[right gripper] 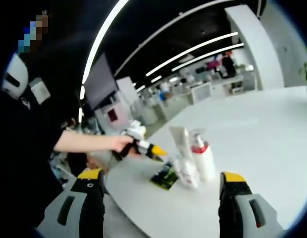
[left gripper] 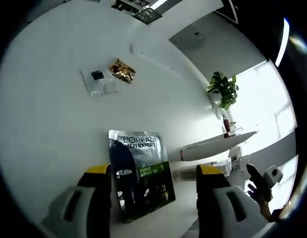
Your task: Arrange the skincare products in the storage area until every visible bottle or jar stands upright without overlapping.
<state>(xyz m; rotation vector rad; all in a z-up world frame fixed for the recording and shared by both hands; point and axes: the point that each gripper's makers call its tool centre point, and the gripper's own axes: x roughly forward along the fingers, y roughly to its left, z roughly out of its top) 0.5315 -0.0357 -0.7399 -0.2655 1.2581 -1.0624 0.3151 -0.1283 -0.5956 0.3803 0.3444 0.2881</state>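
Sachet [left gripper: 142, 173] flat on table [left gripper: 49, 124], long axis between yellow-tipped jaws.

Table [left gripper: 54, 124]: we saw plain white across the left gripper view.
Sachet [left gripper: 141, 171]: silver at the top, dark blue-black below, with a green band at lower right and white lettering.
Small packet [left gripper: 121, 70]: we noted crinkled gold and brown, upper centre.
Clear pouch [left gripper: 98, 82]: transparent with a black square, upper left of centre.
Tube [left gripper: 215, 146]: white with a red ring near its cap, right of centre.
Plant [left gripper: 223, 89]: green leaves, upper right.
Left gripper [left gripper: 154, 171]: grey jaws with yellow tips.
Right gripper [right gripper: 163, 177]: we saw grey jaws tipped yellow.
Bottle [right gripper: 203, 158]: white with a red collar, centre of the right gripper view.
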